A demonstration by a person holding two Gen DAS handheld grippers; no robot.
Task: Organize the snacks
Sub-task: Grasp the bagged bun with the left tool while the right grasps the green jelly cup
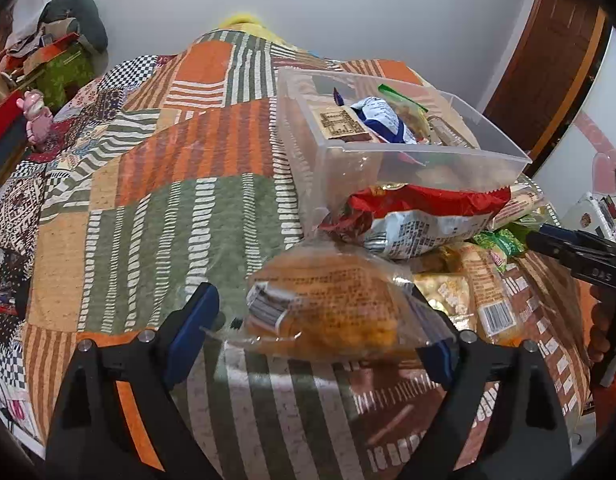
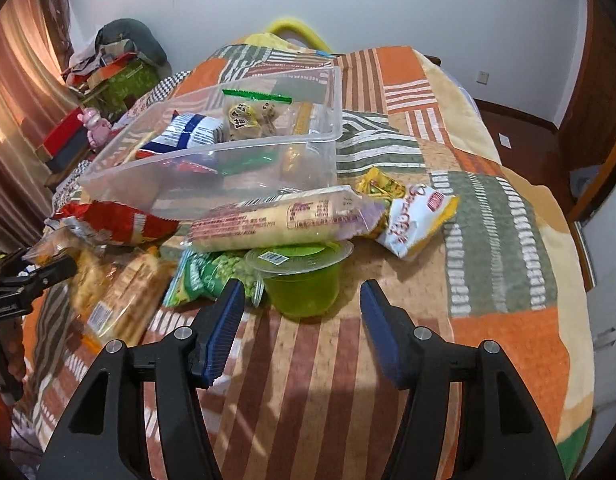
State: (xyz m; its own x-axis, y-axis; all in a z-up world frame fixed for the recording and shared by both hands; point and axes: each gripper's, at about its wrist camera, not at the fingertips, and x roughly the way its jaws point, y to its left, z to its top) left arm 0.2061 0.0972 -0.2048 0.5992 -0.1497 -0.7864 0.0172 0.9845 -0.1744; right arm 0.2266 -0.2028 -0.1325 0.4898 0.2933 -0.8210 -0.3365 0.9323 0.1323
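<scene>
A clear plastic bin (image 1: 424,156) (image 2: 268,148) stands on the patchwork bed cover and holds several snack packs. My left gripper (image 1: 320,324) is open around a clear bag of orange snacks (image 1: 328,304), its jaws on either side of it, not pressing. My right gripper (image 2: 302,312) is open and empty, just short of a green jelly cup (image 2: 302,280). Loose snacks lie in front of the bin: a red bag (image 1: 420,208) (image 2: 116,222), a long cracker roll (image 2: 280,220), a green pea bag (image 2: 216,276), a yellow-white pack (image 2: 418,218).
The patchwork bed cover (image 1: 148,208) (image 2: 500,240) spreads all around. A nightstand with boxes and a pink toy (image 1: 38,116) (image 2: 96,124) stands at the left. A wooden door (image 1: 548,72) is at the right. The right gripper shows in the left view (image 1: 576,252).
</scene>
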